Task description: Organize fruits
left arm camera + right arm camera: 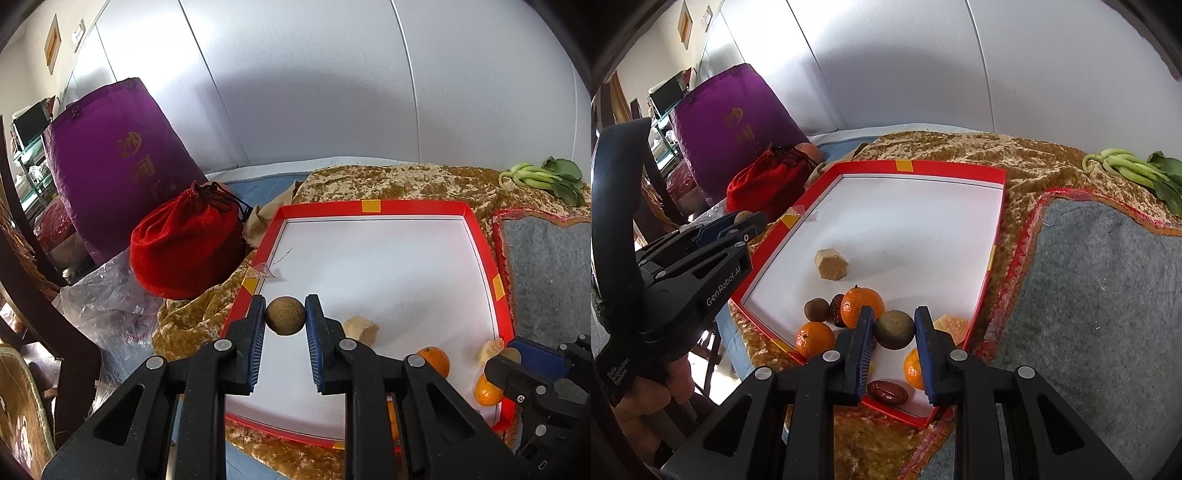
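A red-rimmed white tray lies on a gold cloth. My left gripper is shut on a small brown round fruit above the tray's left edge. My right gripper is shut on a similar brown-green round fruit over the tray's near right corner. In the tray lie oranges, a brown round fruit, dark red dates and tan chunks. The left gripper also shows in the right wrist view.
A red drawstring pouch and a purple bag stand left of the tray, with crumpled plastic in front. A grey felt mat lies to the right. Green bok choy rests at the far right. A white wall stands behind.
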Available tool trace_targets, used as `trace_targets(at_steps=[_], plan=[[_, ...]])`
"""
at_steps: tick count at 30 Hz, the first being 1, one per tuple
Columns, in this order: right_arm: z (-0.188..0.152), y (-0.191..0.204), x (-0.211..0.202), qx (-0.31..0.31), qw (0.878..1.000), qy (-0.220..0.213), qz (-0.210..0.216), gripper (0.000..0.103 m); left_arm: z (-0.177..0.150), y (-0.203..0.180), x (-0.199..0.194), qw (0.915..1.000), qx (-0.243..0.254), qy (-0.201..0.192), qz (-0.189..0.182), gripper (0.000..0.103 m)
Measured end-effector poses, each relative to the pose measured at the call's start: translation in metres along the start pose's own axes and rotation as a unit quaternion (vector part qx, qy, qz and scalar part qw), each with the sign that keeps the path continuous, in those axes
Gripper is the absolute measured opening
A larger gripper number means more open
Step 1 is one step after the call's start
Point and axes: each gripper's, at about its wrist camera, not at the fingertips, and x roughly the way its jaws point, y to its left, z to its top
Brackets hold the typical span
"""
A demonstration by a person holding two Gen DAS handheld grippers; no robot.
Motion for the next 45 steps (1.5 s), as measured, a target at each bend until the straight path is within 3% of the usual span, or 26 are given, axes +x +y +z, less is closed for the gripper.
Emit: trace_targets(at_steps=[6,12,17,25,28,34,45], plan=[[0.0,0.001,0.004,-0.008,1.0,0.001,-0.006,0.026,-0.006,-0.007,0.011,0.9996,0.01,0.026,-0.003,0.021],[0.0,0.006,-0.001,-0.019,1.0,-0.01,-0.006,0.026,-0.008,-0.007,0.009,0.9997,0.011,0.021,0.002,0.043],[0.0,0.009,-0.017,-0.022,0.999,-0.028,-0.004,0.029,-0.009,-0.005,-0.001,0.9999,0.01,0.004,0.005,0.05],[-0.003,0.021,-0.06,-0.038,0.997,-0.073,-0.001,0.04,-0.011,-0.001,-0.037,0.9994,-0.016,-0.031,0.006,0.077],[-0.004,0.027,-0.081,-0.049,0.994,-0.1,-0.008,0.052,-0.011,-0.002,-0.054,0.9991,-0.02,-0.038,0.004,0.077],[-0.006,0.025,-0.119,-0.05,0.986,-0.156,-0.035,0.065,-0.006,0.009,-0.101,0.9966,-0.041,-0.071,0.014,0.084],[-0.037,0.029,-0.156,-0.039,0.979,-0.197,-0.041,0.073,-0.004,0.031,-0.171,0.991,-0.062,-0.117,0.017,0.087]])
